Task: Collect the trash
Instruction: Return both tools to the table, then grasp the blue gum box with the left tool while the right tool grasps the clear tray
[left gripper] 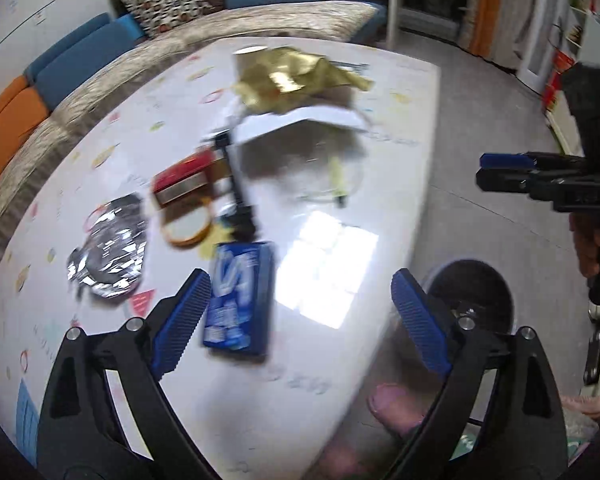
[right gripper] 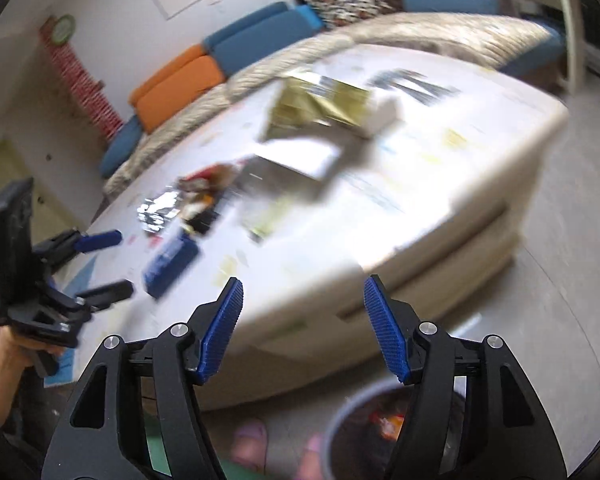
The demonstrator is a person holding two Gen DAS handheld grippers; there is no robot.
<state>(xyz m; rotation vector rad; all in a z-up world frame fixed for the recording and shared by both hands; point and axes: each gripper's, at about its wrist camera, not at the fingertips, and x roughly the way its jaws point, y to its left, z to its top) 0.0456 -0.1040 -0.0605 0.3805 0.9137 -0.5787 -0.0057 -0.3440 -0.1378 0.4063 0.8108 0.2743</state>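
1. Blurred trash strewn over white worktop (left gripper: 340,360): blue carton (left gripper: 240,296) at lower centre, crumpled silver foil (left gripper: 110,256) to its left, gold wrapper (left gripper: 296,76) at top.
2. Only in right wrist view: bin (right gripper: 348,416) holding scraps, bottom edge.
3. Left tongs (left gripper: 300,316) and right tongs (right gripper: 303,328) both spread wide, empty, angled downward.

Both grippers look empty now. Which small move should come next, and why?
Probably lower the left gripper onto the blue box, the nearest trash. Both it and the right gripper are open and empty, litter still lies on the table, and the bin stands beside it.
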